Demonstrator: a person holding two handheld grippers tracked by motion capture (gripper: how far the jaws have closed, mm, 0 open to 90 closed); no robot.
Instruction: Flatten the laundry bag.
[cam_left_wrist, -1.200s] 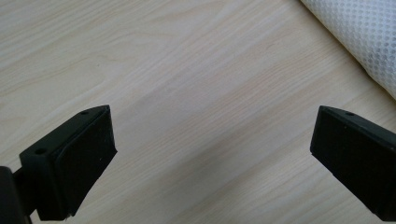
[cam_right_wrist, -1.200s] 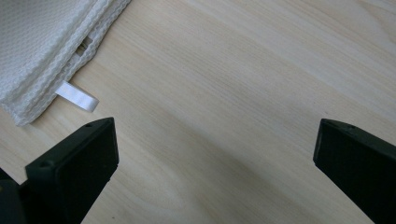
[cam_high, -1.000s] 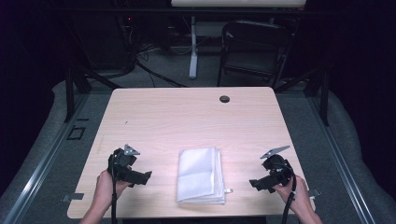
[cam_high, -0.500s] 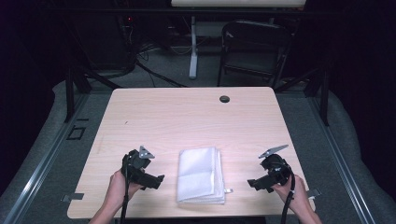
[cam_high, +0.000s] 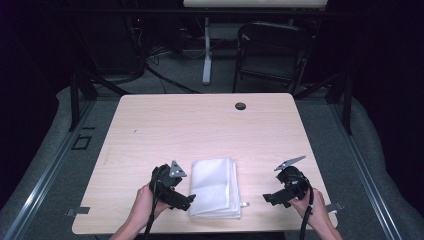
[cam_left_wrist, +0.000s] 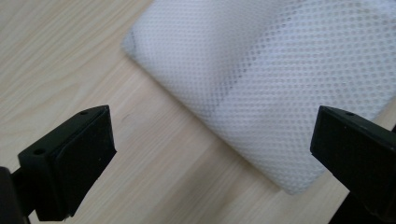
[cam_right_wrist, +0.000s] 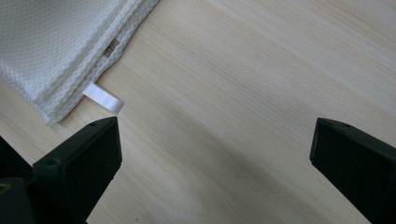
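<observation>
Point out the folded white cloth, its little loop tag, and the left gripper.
folded white cloth (cam_high: 215, 186), high view, middle of its top layer.
loop tag (cam_right_wrist: 103, 99), right gripper view, middle of the ribbon.
left gripper (cam_high: 184, 200), high view, between its jaw tips.

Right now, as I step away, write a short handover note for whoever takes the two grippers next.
Left claw: open, holding nothing, right at the near left edge of the folded white mesh cloth; in the left gripper view the cloth's corner lies between the spread jaws.
Right claw: open and empty, over bare table to the right of the cloth, apart from it.
Cloth: folded flat near the front edge of the table, its small white loop tag sticking out toward the right claw.
Done: nothing gripped yet.
Left: probably close the left claw on the cloth's edge, then bring in the right.
</observation>
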